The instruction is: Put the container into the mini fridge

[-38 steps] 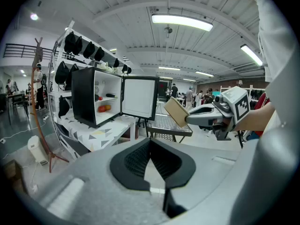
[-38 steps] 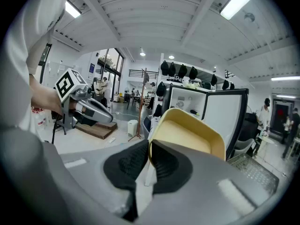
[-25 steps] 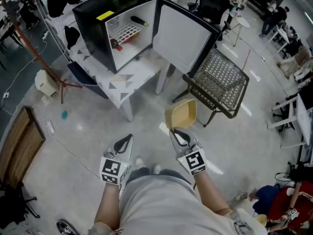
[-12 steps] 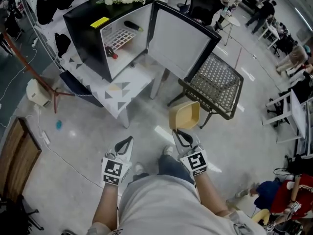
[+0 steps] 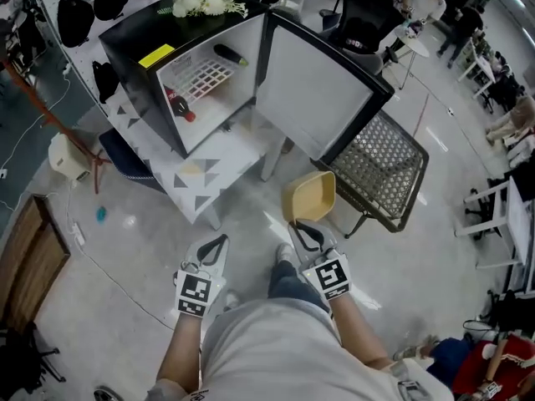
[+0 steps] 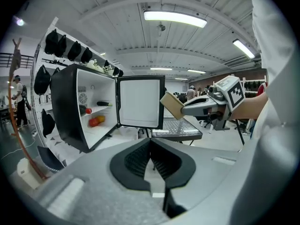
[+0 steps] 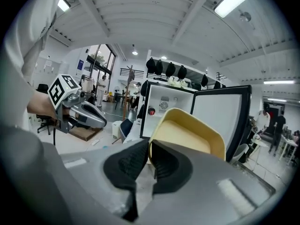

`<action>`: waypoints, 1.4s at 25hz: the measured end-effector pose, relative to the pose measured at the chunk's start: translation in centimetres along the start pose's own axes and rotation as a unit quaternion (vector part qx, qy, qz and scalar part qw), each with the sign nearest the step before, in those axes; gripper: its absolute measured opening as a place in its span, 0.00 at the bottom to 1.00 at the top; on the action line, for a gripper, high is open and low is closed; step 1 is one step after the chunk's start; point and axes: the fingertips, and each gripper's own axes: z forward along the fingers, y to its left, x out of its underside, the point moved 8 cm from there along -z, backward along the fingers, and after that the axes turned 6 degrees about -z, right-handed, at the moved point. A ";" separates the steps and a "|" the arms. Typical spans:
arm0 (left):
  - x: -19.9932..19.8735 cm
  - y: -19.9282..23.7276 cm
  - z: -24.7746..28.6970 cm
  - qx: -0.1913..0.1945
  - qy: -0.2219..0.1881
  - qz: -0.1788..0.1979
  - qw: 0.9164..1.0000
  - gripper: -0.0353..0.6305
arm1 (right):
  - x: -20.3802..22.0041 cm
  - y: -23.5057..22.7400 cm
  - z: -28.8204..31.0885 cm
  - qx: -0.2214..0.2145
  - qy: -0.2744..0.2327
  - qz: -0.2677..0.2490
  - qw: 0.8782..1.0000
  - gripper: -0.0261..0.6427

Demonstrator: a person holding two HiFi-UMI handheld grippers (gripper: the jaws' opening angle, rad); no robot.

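Note:
A black mini fridge (image 5: 138,73) with a white inside stands on a small patterned table (image 5: 213,153), its door (image 5: 309,90) swung wide open. On its shelves lie a bottle (image 5: 178,107) and other items. My right gripper (image 5: 301,228) is shut on the rim of a shallow yellow container (image 5: 311,197), held over the floor in front of the table; the right gripper view shows the container (image 7: 187,137) pinched between the jaws. My left gripper (image 5: 216,242) is shut and holds nothing; its jaws (image 6: 151,146) meet with nothing between them.
A black mesh chair (image 5: 376,165) stands right of the open door, close to the container. A red stand (image 5: 58,107) and a white jug (image 5: 65,157) are left of the table. A wooden board (image 5: 33,257) lies at far left. People sit at the right.
The person has stepped closer to the fridge: fridge and table sit lower and nearer in the head view. Both grippers keep their pose, the container still in the right one.

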 end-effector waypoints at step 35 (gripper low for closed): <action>-7.1 1.8 10.6 -0.227 -0.006 -0.089 0.970 0.07 | -1.0 -14.2 15.4 -0.270 -0.059 -0.068 0.959 0.08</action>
